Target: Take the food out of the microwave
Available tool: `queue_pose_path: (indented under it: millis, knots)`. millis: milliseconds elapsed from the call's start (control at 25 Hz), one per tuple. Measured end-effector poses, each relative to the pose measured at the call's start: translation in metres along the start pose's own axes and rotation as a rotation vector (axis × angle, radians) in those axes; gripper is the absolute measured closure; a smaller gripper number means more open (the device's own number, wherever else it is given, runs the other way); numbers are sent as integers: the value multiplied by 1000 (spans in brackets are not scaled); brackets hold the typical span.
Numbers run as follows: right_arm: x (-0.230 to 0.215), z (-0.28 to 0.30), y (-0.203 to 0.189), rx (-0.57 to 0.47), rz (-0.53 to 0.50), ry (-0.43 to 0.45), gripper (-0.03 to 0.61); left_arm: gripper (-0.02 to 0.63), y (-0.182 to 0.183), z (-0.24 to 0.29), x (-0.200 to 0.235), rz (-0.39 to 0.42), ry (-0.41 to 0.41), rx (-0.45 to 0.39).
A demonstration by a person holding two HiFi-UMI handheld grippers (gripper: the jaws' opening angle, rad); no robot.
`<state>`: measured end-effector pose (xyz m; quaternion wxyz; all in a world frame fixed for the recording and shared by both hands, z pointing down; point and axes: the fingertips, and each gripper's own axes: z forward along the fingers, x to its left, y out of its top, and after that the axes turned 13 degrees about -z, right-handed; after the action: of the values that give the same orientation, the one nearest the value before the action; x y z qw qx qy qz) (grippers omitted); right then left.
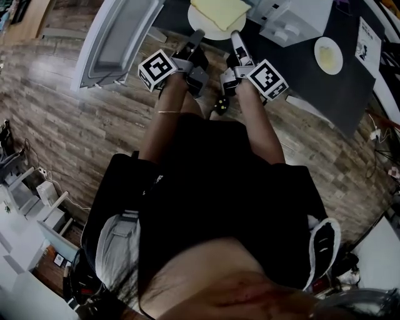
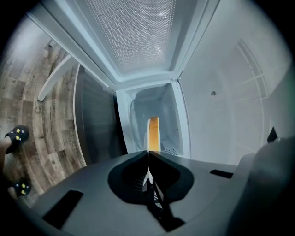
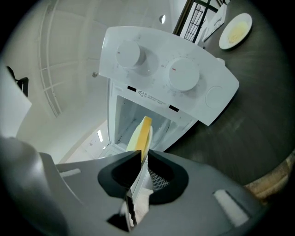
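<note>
Wood-plank floor [image 1: 75, 125] lies under the person, and a dark tabletop [image 1: 337, 94] carries the white microwave [image 3: 161, 73], its door [image 1: 115, 37] swung wide to the left. A pale plate [image 1: 206, 31] with the yellow food [image 1: 220, 9] sits level at the mouth of the cavity, held from both sides. The left gripper [image 1: 199, 32] has its fingers clamped on the plate's thin rim, with the food [image 2: 153, 133] seen edge-on just beyond them. The right gripper [image 1: 236, 36] grips the opposite rim the same way, its fingers a little further apart on the rim and food [image 3: 144, 131].

The step in hand looks like drawing the plate straight out. To do it well, both hands should travel together at one height; any twist or lag between them would lever the rim out of a pinch. Keep the plate flat so the food does not slide; keep clear of the door edge and the cavity frame; then turn toward bare tabletop, away from the second plate [image 1: 328, 55].
</note>
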<state>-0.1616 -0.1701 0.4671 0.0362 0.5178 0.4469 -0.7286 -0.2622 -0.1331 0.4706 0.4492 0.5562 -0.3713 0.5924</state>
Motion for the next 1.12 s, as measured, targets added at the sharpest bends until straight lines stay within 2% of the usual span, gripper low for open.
queue_pose_path:
  millis: [360,600,1120]
  knots:
    - [2,-12,1,-14,-12,9,538,603,-9,-4,-1,7,-2,11]
    - [0,-23,2,-26,-23,-19,538,603,-19,-4,2,-8,2,38]
    - [12,-21,-6,-89,-29,-72,538,603,-7,-9,-2,-3,7,116]
